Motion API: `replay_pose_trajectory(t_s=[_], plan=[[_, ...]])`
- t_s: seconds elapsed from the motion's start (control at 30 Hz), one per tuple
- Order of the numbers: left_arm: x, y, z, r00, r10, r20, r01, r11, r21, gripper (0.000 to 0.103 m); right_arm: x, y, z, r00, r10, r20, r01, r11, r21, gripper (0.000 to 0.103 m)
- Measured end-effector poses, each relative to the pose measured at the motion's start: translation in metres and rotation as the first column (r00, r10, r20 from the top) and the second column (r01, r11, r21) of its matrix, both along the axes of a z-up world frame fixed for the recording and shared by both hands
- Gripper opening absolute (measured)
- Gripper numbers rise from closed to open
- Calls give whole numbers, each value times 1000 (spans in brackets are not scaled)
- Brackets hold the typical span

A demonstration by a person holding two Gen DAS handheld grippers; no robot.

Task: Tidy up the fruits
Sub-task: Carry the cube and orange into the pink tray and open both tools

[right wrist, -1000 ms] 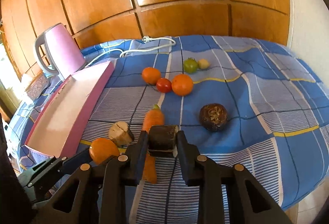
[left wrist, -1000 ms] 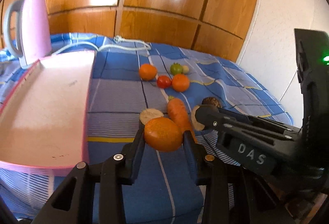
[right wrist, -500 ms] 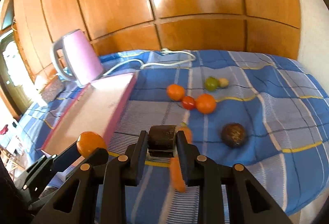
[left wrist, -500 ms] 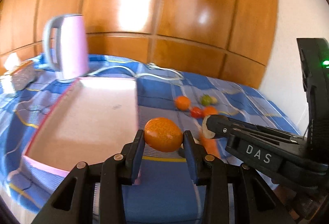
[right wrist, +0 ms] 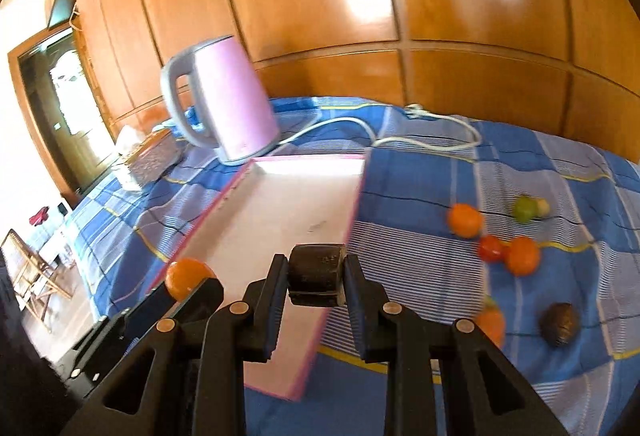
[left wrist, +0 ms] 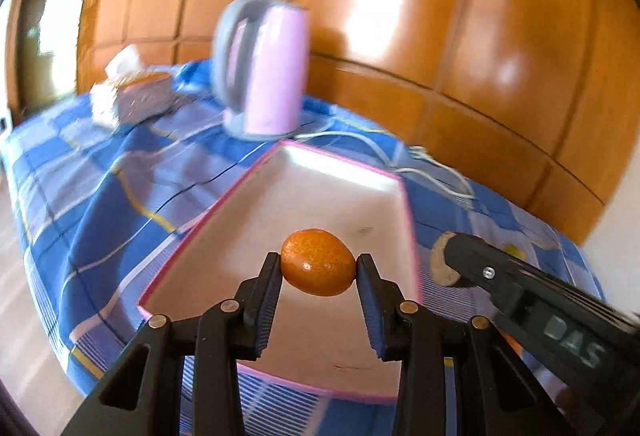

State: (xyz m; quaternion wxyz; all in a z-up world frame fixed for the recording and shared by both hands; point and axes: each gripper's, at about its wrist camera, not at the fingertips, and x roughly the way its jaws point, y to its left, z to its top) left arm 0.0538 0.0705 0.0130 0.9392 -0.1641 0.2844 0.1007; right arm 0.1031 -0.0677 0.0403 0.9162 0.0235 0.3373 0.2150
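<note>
Left gripper (left wrist: pixel 318 272) clamped on a mandarin (left wrist: pixel 318 262), held above the pink tray (left wrist: pixel 394 180), near end. Right gripper (right wrist: pixel 316 278) clamped on a dark brown chunk (right wrist: pixel 317 274). Advice: lower close to the tray floor before releasing, mandarin toward 12 o'clock; round fruit rolls.

Bright orange fruit (left wrist: pixel 318 262) centre frame between black fingers (left wrist: pixel 262 296); dark brown chunk (right wrist: pixel 317 274) likewise. Pink-rimmed white tray (left wrist: pixel 404 196) mid-frame, lilac kettle (right wrist: pixel 228 104) with grey handle upper left, blue checked cloth (right wrist: pixel 540 164) with yellow lines.
</note>
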Motion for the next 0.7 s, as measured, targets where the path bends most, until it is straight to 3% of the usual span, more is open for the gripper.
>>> replay_pose_trajectory(t_s=[0.07, 0.2, 0.37, 0.7], plan=[[2, 10, -7, 999, 37, -27, -38, 999, -34, 41, 4, 11, -3, 999, 43, -21, -43, 999, 8, 30], [-2, 18, -9, 997, 77, -3, -77, 996, -47, 60, 6, 18, -7, 998, 43, -39, -43, 999, 6, 41], [-3, 12, -9, 998, 62, 1, -62, 998, -28, 60, 1, 1, -9, 998, 3, -58, -2, 1000, 17, 51], [-7, -2, -4, 1000, 20, 24, -20, 1000, 6, 64, -16, -57, -21, 992, -113, -62, 108, 991, -78, 52]])
